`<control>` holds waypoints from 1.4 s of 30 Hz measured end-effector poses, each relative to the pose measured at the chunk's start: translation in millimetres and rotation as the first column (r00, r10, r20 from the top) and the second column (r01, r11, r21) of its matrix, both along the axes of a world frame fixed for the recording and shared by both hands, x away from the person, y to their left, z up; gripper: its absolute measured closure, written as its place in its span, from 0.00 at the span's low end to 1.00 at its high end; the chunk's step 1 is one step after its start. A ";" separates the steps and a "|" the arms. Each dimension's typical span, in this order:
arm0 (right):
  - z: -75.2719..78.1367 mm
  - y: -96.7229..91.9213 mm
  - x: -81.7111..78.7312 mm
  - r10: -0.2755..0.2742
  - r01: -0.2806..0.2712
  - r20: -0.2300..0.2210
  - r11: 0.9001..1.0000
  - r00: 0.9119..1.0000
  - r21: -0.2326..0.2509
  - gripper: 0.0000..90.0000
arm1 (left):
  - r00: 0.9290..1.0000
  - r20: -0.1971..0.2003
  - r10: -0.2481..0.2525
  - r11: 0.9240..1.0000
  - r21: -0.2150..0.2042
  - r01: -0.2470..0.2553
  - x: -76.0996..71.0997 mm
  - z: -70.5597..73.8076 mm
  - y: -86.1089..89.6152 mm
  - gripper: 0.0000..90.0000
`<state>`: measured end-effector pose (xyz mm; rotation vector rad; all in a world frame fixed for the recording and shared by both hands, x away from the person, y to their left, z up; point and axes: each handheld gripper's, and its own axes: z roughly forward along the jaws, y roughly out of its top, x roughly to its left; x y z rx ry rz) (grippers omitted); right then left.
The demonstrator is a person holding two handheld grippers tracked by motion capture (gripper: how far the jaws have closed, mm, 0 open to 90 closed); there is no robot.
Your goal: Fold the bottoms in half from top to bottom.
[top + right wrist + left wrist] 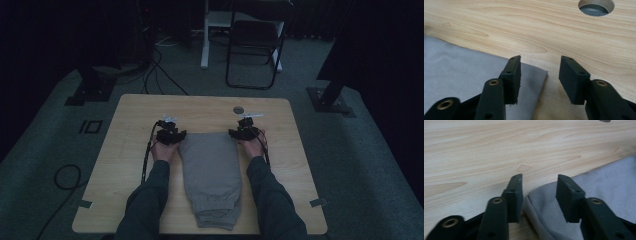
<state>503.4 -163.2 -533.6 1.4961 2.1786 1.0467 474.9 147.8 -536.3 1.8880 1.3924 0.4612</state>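
A folded grey garment (pixel 210 175) lies lengthwise in the middle of the wooden table (pixel 130 130). My left gripper (pixel 171 134) sits at its far left corner; in the left gripper view its jaws (pixel 539 195) stand apart with the grey cloth's corner (pixel 544 207) lying between them, not pinched. My right gripper (pixel 245 131) is at the far right corner; in the right gripper view (pixel 540 76) the jaws are apart over the cloth's corner (pixel 534 77), with the pads off the fabric.
A round cable hole (pixel 238 109) (pixel 596 7) is in the table just beyond my right gripper. A folding chair (pixel 255 45) and a white table leg (pixel 204 35) stand on the floor behind. Cables (pixel 65 175) lie on the carpet at left.
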 end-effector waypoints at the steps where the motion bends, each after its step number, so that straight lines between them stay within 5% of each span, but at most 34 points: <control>1: -0.7 1.0 1.4 0.006 -0.006 -0.001 1.000 1.000 -0.007 0.56 | 1.000 -0.009 0.003 1.000 0.003 -0.003 1.2 -2.2 -1.1 0.59; 7: -6.0 9.8 5.9 0.032 -0.034 -0.027 0.997 0.999 -0.069 0.55 | 0.999 -0.035 -0.006 1.000 0.011 0.006 2.1 -12.1 -5.3 0.57; 16: -9.1 14.3 3.2 0.043 -0.046 -0.031 0.995 0.999 -0.083 0.58 | 0.998 -0.047 -0.030 1.000 0.009 0.030 -0.3 -11.2 -6.3 0.64; 23: -7.2 18.3 0.1 0.024 -0.028 -0.063 0.998 0.998 -0.063 0.92 | 0.995 -0.080 -0.055 0.998 -0.008 0.054 -1.6 -9.7 -8.5 0.88; 27: -7.0 18.9 0.6 0.021 -0.025 -0.068 0.999 0.997 -0.048 0.96 | 0.995 -0.079 -0.053 0.998 0.013 0.054 -0.2 -7.4 -10.8 0.91; 42: 20.2 5.3 -3.3 0.077 -0.076 0.075 0.997 0.994 -0.012 0.96 | 0.998 0.045 -0.037 0.994 -0.105 0.042 -1.8 28.4 -3.2 0.92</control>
